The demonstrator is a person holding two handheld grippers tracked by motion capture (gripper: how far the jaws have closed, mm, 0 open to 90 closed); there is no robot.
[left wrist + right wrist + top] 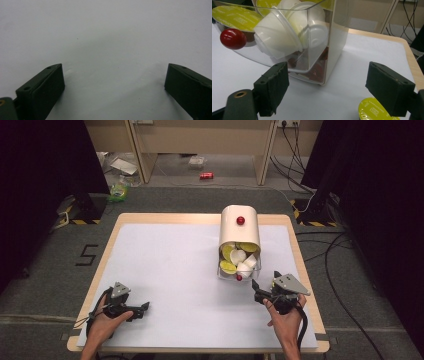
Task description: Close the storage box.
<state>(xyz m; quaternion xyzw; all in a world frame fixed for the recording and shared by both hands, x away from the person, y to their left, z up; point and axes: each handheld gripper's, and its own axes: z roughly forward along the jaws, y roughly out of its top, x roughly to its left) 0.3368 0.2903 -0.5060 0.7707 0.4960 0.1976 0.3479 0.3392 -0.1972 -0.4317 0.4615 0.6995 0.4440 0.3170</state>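
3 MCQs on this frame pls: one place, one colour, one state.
1. Where does the capsule dispenser stand on the table?
A. far right part
B. near left corner
C. dead centre

2. What colour is the knob on the clear drawer?
A. blue
B. red
C. green

3. How do the right tool's jaws stand?
A. shut on a capsule
B. shut on nothing
C. open, holding nothing

Key: 1 A, the high view shows it toward the far right edge. 2 B, the right gripper view shows it red. 3 C, a wide gap shows between the jaws.
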